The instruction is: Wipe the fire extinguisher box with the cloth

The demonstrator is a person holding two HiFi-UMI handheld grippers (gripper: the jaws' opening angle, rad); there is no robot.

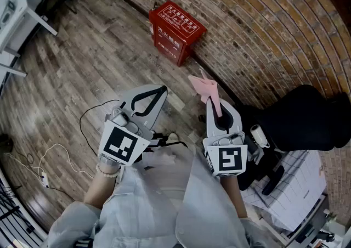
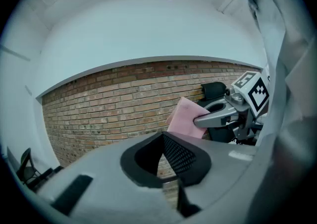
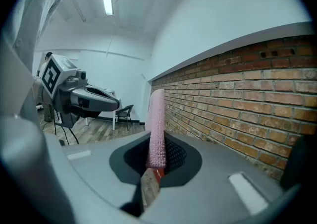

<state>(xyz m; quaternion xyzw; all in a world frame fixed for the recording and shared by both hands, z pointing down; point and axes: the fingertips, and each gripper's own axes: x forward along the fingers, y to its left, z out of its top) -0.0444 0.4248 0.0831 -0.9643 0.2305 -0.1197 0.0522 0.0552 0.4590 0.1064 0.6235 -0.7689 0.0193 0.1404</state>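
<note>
Pink cloth (image 1: 202,84): was clamped upright in right gripper (image 1: 212,103). Left gripper (image 1: 159,91): jaws were together, empty. Red box (image 1: 175,28): stood against brick wall (image 1: 263,27), well ahead of both grippers.

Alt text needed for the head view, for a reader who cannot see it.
The right gripper holds a pink cloth, and the left gripper is shut and empty. Ahead of both, a red fire extinguisher box sits on the wooden floor against a brick wall.
</note>
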